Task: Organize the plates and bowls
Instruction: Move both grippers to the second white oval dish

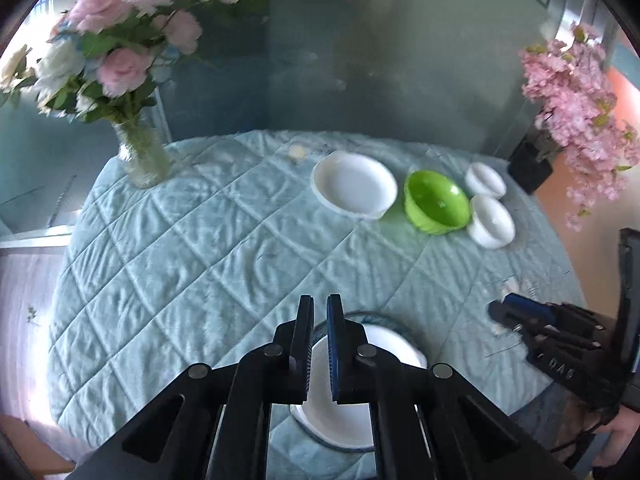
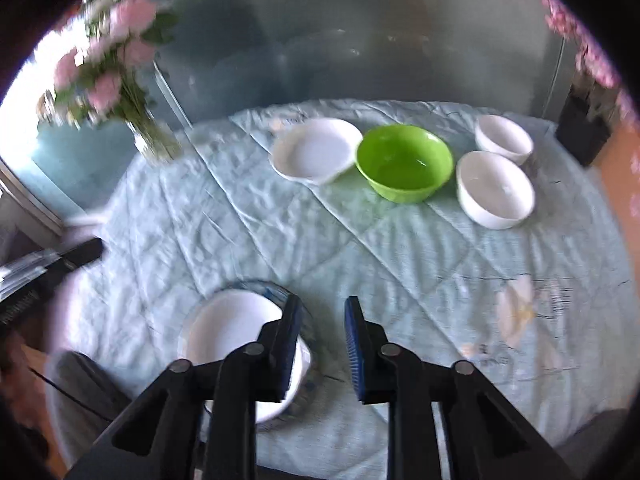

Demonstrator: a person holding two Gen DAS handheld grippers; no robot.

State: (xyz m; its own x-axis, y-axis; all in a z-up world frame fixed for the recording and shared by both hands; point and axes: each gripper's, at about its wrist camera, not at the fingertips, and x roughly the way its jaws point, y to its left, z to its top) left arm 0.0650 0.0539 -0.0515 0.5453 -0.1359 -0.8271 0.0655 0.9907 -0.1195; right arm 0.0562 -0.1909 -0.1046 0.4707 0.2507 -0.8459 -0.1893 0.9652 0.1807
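left gripper (image 1: 319,336): nearly closed, empty, above near white plate (image 1: 384,344)
right gripper (image 2: 320,344): spread, empty, beside that plate
green bowl (image 2: 404,162): far side

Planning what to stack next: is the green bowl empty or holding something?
Empty. The green bowl stands upright, and its bare inside shows in both wrist views.

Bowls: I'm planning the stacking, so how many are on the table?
3, with none seen hidden: a green bowl at the far side beside the far white plate, a near white bowl to its right, and a far white bowl behind that.
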